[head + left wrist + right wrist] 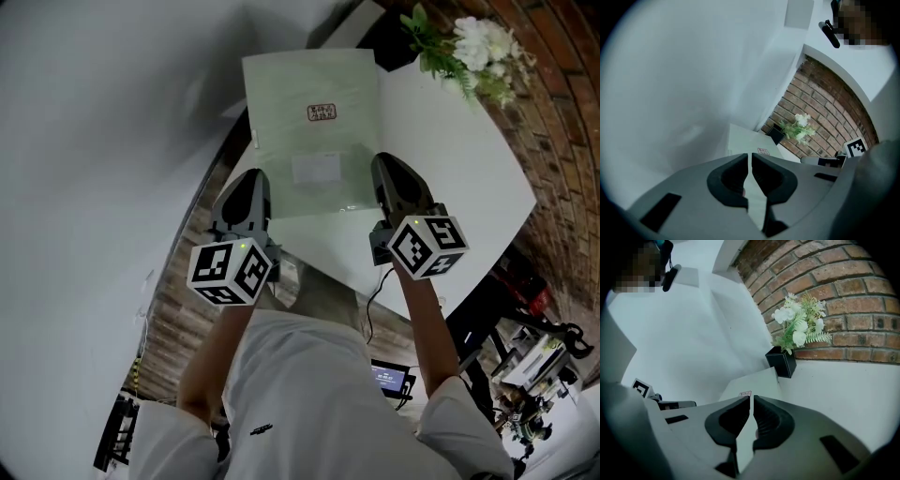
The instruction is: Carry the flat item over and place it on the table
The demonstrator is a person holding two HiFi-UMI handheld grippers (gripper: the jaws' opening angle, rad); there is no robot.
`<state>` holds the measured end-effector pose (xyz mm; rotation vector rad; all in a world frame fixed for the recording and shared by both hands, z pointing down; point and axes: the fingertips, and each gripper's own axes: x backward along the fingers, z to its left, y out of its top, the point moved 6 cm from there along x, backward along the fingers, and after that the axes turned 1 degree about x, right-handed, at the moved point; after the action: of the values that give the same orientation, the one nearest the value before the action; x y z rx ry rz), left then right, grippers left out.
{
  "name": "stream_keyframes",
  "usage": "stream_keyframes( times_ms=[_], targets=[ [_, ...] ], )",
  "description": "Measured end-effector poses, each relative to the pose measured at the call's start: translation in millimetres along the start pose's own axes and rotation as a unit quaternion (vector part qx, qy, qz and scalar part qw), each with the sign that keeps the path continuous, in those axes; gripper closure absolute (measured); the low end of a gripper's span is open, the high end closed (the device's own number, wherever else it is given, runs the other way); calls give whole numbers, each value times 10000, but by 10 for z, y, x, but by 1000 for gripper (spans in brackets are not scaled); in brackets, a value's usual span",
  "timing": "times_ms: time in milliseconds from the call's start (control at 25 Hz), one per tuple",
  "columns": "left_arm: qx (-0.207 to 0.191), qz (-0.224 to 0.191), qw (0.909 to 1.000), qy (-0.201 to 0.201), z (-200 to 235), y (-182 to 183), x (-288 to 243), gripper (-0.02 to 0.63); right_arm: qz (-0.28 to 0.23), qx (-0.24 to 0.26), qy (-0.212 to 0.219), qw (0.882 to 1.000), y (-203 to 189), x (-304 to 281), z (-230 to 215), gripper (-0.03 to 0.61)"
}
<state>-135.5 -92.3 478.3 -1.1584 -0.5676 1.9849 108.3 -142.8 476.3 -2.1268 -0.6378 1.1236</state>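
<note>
The flat item is a pale green translucent sheet with a small red stamp and a white label. It stretches out flat over the near-left part of the white table, and its far end reaches past the table's edge toward the wall. My left gripper is shut on its near left corner, my right gripper on its near right corner. In the left gripper view the flat item runs out from between the closed jaws of the left gripper. The right gripper view shows the right gripper pinching the flat item the same way.
White flowers in a black pot stand at the table's far corner against the brick wall; the pot is just beyond the sheet's far right corner. A white wall rises on the left. Wood floor and equipment lie below.
</note>
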Motion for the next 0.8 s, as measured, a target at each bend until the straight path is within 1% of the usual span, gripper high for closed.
stream_keyframes(
  times_ms=[200, 480, 800],
  targets=[
    [-23, -69, 9999, -72, -136, 93, 203, 574, 8, 59, 121, 9999, 69, 146, 153, 526],
    [-116, -142, 9996, -206, -345, 219, 470, 574, -70, 89, 126, 9999, 160, 419, 311, 526],
    [-269, -157, 9982, -513, -632, 406, 614, 575, -146, 108, 60, 9998, 291, 748, 440, 526]
  ],
)
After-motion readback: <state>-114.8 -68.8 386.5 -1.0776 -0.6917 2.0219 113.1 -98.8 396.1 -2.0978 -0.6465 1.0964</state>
